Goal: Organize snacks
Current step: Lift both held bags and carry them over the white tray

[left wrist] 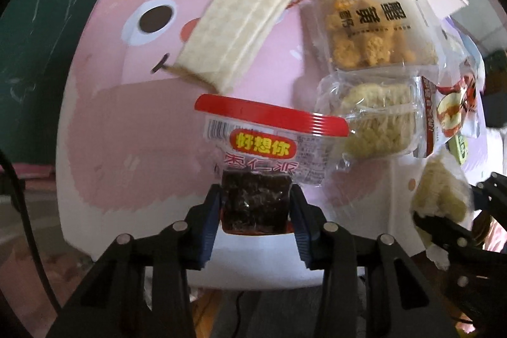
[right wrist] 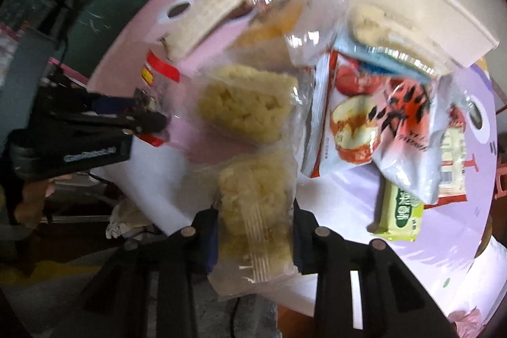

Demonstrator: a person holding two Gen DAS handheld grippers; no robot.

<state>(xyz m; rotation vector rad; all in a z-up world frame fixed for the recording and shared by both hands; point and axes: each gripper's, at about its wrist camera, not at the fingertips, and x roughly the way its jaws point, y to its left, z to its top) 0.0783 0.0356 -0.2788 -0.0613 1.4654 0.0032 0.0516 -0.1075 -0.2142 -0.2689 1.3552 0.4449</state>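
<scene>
A: What does the left gripper (left wrist: 256, 213) hold?
B: Its jaws pinch the dark end of the red-topped date snack packet (left wrist: 264, 160), low on the pink tabletop (left wrist: 133, 122).
A: And the right gripper (right wrist: 256, 238)?
B: Its jaws pinch a clear pale puffed-cake packet (right wrist: 256, 211) at the tabletop edge.

Soft, even daylight, glare on clear wrappers, heavy fisheye bending, motion blur in right wrist view.

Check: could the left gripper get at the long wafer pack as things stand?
Probably not right away. The left gripper is shut on a dark snack pack, so its jaws are occupied. The wafer pack itself lies uncovered on the pink table just beyond.
</scene>
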